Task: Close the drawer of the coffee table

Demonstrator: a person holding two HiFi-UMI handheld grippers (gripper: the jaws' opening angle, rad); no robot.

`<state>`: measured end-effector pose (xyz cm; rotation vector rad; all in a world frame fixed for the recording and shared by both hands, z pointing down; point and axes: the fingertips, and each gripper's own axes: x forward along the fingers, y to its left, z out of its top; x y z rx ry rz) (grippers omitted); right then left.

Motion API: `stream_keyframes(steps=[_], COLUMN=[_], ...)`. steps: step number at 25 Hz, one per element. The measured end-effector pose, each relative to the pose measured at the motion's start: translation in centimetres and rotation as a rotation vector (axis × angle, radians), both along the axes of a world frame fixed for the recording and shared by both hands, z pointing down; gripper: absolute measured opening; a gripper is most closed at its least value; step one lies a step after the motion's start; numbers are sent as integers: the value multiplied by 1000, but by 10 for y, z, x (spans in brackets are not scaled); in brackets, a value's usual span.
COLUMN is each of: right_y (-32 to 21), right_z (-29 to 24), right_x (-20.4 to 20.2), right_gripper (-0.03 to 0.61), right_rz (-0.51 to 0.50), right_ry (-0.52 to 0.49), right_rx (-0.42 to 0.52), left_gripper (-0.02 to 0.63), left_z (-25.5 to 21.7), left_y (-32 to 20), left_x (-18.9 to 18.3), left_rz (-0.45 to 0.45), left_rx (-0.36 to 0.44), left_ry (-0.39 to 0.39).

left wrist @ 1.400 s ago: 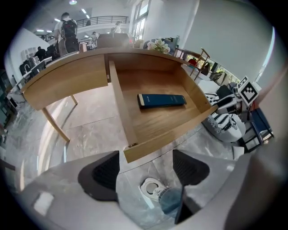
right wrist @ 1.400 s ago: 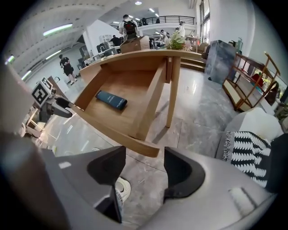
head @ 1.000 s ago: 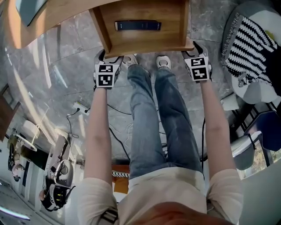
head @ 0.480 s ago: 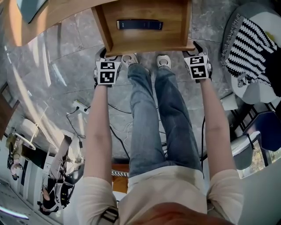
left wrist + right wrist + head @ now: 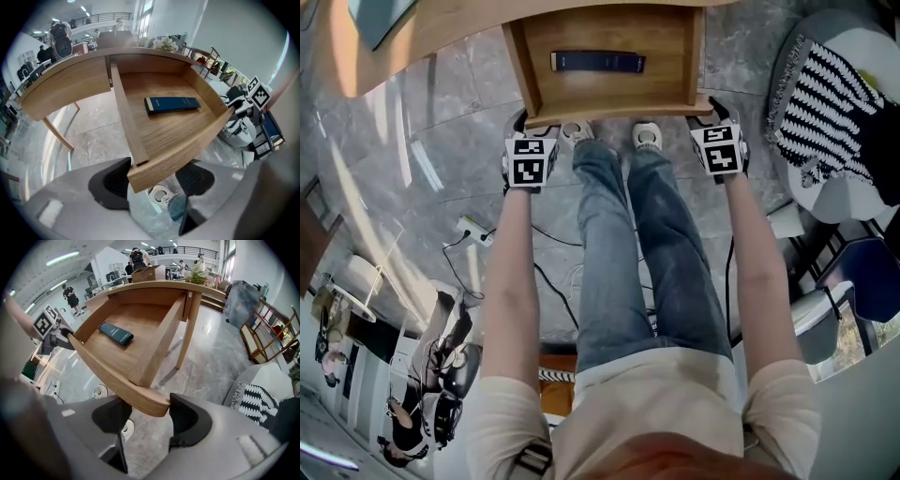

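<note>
The coffee table's wooden drawer (image 5: 619, 108) stands pulled out toward me, with a dark blue book (image 5: 598, 62) flat on its floor. My left gripper (image 5: 523, 120) sits at the front panel's left corner. In the left gripper view that corner (image 5: 140, 171) lies between the pads (image 5: 112, 183) and seems to touch them. My right gripper (image 5: 712, 105) is at the right corner. In the right gripper view the panel's end (image 5: 157, 406) fills the gap between its pads (image 5: 187, 420). Both grippers point steeply down.
The curved table top (image 5: 412, 37) overhangs the drawer's back, and a slanted table leg (image 5: 187, 333) stands to its right. The person's shoes (image 5: 648, 134) are just under the drawer front. A striped cushion (image 5: 830, 103) is at the right; a power strip and cables (image 5: 473, 228) lie on the floor.
Both grippers stay at the drawer's front corners. Only the view has shifted a little.
</note>
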<state>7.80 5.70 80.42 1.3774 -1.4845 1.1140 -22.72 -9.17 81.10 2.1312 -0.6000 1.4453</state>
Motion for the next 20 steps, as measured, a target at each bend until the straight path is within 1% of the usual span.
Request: stream_keyframes(steps=[7, 14, 20], right_y=[-2, -5, -5], right_z=[-20, -36, -42], right_x=[0, 2, 4], right_gripper=[249, 247, 247], right_rz=[10, 5, 3], right_ry=[-26, -28, -36], right_rx=[-2, -2, -18], left_gripper=[298, 298, 297], left_z=[-19, -36, -43], left_y=[-1, -3, -4], left_x=[1, 2, 3], left_rz=[-17, -22, -21], left_rx=[-6, -10, -29], left_ry=[7, 13, 1])
